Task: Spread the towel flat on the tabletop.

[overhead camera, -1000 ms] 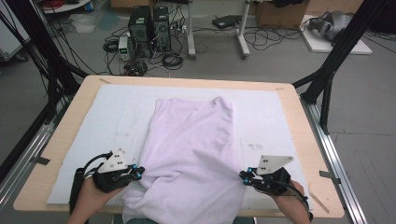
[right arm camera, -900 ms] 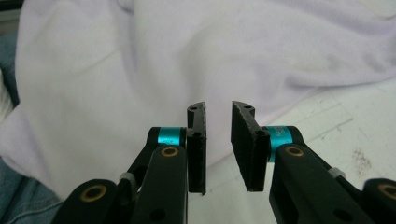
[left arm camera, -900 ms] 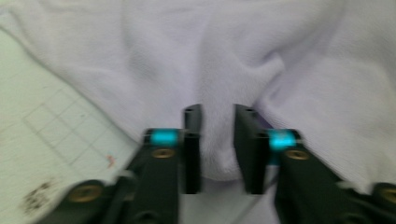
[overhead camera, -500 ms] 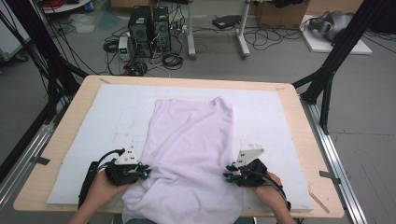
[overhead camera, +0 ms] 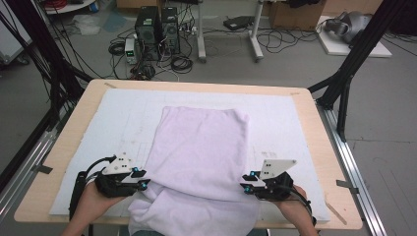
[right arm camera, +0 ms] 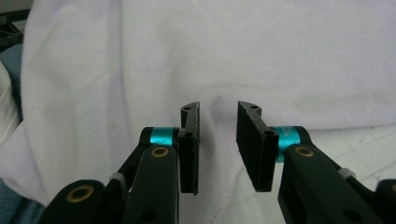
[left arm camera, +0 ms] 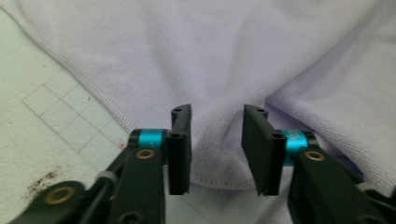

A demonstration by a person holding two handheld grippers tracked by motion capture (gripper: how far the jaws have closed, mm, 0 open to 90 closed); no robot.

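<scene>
Towel: pale lilac terry towel (overhead camera: 201, 157) lies spread on the middle of the table, long axis running near to far; its near end is bunched and hangs over the near table edge.
Left gripper: left gripper (overhead camera: 143, 183) sits at the towel's near left hem; its jaws have just been opening and now stand apart, with a hump of hem cloth (left arm camera: 217, 158) in the gap but no pad pressing on it.
Right gripper: right gripper (overhead camera: 244, 187) sits at the near right hem, jaws also just opened and parted, a soft ridge of cloth (right arm camera: 219, 116) between them, not pinched.
Key relation: cloth lies directly ahead of each claw, toward the table's middle; both hands are equally close, one on each long side, so either can close on its hem without travelling.
Surface: white gridded mat (overhead camera: 295, 128) over a light wooden tabletop (overhead camera: 324, 142); some dark crumbs on the mat by the left claw.
Room: grey floor beyond the far edge with computer towers (overhead camera: 157, 24), tangled cables and black frame struts.
</scene>
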